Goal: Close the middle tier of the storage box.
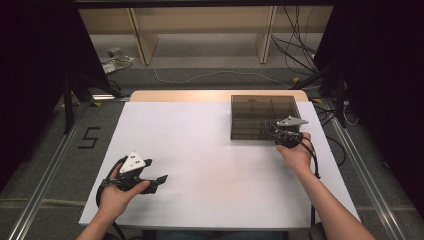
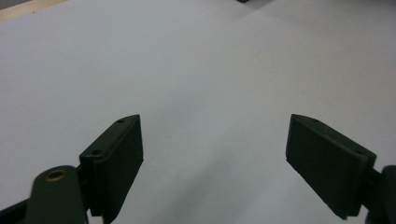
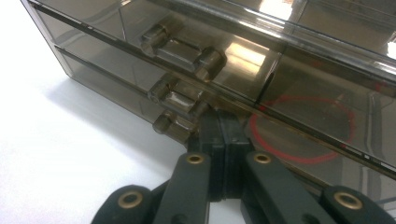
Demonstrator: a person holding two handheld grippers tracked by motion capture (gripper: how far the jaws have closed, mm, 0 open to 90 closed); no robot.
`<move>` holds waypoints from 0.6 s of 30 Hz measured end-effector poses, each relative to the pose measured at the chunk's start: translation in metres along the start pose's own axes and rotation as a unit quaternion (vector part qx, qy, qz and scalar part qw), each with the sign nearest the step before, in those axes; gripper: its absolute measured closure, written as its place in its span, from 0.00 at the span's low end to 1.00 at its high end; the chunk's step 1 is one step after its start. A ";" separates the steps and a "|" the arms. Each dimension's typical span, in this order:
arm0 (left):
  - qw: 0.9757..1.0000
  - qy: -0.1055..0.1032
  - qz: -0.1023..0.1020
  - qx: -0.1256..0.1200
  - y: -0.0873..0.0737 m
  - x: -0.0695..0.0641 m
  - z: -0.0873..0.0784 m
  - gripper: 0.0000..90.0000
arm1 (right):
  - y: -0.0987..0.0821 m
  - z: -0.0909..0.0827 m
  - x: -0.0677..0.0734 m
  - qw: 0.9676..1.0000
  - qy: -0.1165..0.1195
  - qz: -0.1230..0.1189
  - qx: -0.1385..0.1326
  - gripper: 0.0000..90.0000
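**Right jaws pinched at the drawer box, left jaws spread over bare table**

The right gripper (image 3: pixel 223 140) has its two black jaws pressed flat together, their tips against the front of the smoky see-through drawer box (image 3: pixel 196 70), just beside the lowest of three stacked drawer handles (image 3: pixel 173 125). Whether a lip of that handle is caught between the pads cannot be told; the jaws look closed with no gap. Behind the tinted front, at about 3 o'clock from the tips, a red ring (image 3: pixel 303 130) shows through the plastic.

The left gripper (image 2: pixel 215 158) has its jaws standing wide apart with nothing between them, above the plain white table top (image 2: pixel 196 70).

In the high view the drawer box (image 1: pixel 264 116) sits on the white table (image 1: pixel 200 150) toward 1 o'clock from the table's middle, its far edge near the table's wooden back strip. The right gripper (image 1: pixel 280 134) meets the box at its near right corner, at 5 o'clock on the box, held by the right hand (image 1: pixel 296 152), with a grey three-cornered plate on top. The left gripper (image 1: pixel 152 181) lies toward 8 o'clock from the table's middle, well apart from the box, held low in the left hand (image 1: pixel 120 192) and pointing toward 3 o'clock. On the floor at 9 o'clock of the table is a black figure five (image 1: pixel 88 137).
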State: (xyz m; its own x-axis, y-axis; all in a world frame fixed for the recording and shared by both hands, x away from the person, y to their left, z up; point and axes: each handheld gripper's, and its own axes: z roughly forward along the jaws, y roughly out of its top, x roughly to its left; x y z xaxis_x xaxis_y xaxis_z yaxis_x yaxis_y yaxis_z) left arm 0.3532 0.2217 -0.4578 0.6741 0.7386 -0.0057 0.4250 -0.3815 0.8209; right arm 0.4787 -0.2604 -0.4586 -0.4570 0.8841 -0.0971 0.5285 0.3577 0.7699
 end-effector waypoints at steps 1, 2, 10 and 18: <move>1.000 0.000 -0.001 0.000 0.000 0.000 0.000 0.21 | 0.000 0.000 0.000 1.000 0.001 0.001 0.000 1.00; 1.000 0.000 0.000 0.000 0.000 0.000 0.000 0.21 | 0.000 0.000 0.000 1.000 0.001 0.001 0.000 1.00; 1.000 0.001 -0.001 -0.001 0.000 0.000 -0.002 0.21 | -0.002 -0.004 -0.001 1.000 0.000 0.003 -0.006 0.92; 1.000 0.001 -0.002 -0.001 -0.001 0.000 -0.002 0.21 | -0.007 -0.016 0.002 1.000 -0.005 -0.002 -0.010 0.81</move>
State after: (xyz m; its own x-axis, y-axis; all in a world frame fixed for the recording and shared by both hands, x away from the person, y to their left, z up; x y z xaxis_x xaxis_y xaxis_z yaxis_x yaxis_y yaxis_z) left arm 0.3519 0.2231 -0.4572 0.6708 0.7415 -0.0087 0.4271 -0.3768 0.8220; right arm 0.4624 -0.2660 -0.4539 -0.4520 0.8857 -0.1055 0.5123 0.3546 0.7822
